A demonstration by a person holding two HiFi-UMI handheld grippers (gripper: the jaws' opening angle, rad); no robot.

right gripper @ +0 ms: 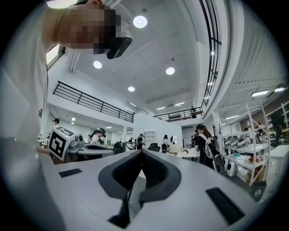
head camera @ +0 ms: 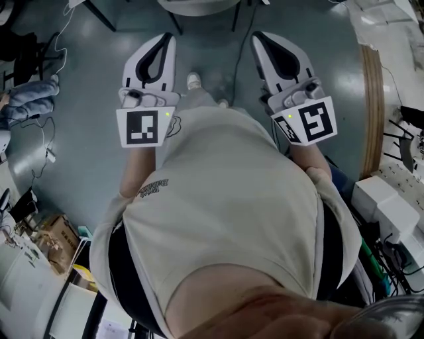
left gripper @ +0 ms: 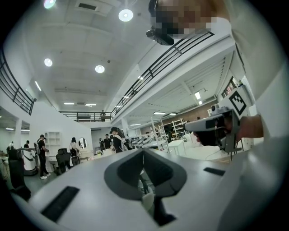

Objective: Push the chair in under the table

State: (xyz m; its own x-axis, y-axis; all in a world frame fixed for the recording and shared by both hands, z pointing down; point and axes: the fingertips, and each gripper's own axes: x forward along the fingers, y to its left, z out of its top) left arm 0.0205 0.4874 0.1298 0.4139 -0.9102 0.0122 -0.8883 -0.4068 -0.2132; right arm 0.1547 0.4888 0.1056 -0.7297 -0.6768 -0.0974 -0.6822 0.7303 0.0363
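Both grippers are out in front of the person at about the same height, side by side and pointing away over the grey floor [head camera: 86, 132]. The left gripper [head camera: 167, 38] is clenched, jaw tips meeting with nothing between them, and its own view confirms it: the tips [left gripper: 143, 151] come together against an open hall with people standing far off. The right gripper [head camera: 260, 36] is the same, tips pressed closed and empty, and its own view [right gripper: 142, 151] agrees. Each carries its marker cube [head camera: 146, 127] near the hand. Between the two grippers, down on the floor, a white shoe [head camera: 193, 81] shows. Now the chair [head camera: 199, 5]: only a pale rounded edge on dark legs pokes in at the far edge of the head view, just beyond the gripper tips and apart from them; I can't be sure it's the seat. The table [head camera: 372, 99], with its curved wooden rim, runs along the right side.
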